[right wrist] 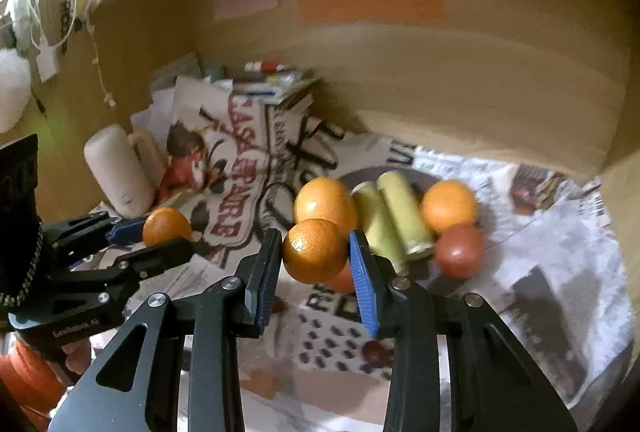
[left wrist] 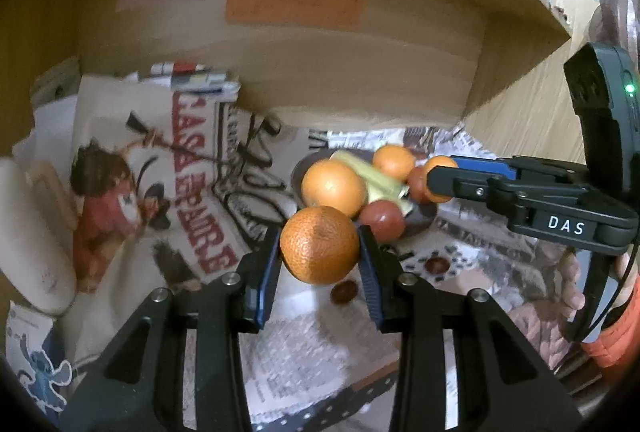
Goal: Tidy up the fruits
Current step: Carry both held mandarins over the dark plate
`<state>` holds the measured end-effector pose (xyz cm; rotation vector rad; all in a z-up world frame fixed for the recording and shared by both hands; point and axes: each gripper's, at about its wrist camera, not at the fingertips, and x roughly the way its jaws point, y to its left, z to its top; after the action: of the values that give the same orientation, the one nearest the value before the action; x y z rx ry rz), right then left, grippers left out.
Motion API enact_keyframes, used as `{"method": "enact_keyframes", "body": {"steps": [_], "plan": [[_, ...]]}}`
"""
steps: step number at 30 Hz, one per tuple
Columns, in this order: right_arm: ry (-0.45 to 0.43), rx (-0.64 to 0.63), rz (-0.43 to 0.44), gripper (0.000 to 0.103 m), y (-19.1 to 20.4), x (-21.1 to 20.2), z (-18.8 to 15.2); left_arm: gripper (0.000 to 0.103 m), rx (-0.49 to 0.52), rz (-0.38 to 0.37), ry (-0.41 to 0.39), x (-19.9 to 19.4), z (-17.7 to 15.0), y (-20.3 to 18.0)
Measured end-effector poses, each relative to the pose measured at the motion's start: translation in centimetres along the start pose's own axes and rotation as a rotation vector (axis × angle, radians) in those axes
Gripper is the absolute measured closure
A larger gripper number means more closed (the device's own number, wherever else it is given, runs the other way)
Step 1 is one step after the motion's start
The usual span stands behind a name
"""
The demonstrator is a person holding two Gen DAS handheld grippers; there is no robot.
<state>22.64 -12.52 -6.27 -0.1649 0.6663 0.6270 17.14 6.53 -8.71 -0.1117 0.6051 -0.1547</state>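
My left gripper is shut on a large orange and holds it above the newspaper, just short of a dark plate. The plate holds oranges, yellow-green bananas and red fruits. My right gripper is shut on a smaller orange in front of the same plate. In the left wrist view the right gripper comes in from the right with its orange. In the right wrist view the left gripper shows at left with its orange.
Printed newspaper covers the shelf floor. A wooden back wall with coloured notes stands close behind. A white cylinder and a stack of papers sit at the back left. Small dark red fruits lie on the paper.
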Motion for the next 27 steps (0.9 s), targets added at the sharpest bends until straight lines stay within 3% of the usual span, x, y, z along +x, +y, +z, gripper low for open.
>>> {"method": "enact_keyframes", "body": {"steps": [12,27], "plan": [[-0.097,0.006,-0.051,0.071,-4.0,-2.9,1.9,0.066,0.043,0.020,-0.077,0.9,4.1,-3.1],[-0.103,0.003,-0.041,0.071,-7.2,-0.7,3.7,0.066,0.084,0.035,-0.039,5.8,7.1,-4.9]]}}
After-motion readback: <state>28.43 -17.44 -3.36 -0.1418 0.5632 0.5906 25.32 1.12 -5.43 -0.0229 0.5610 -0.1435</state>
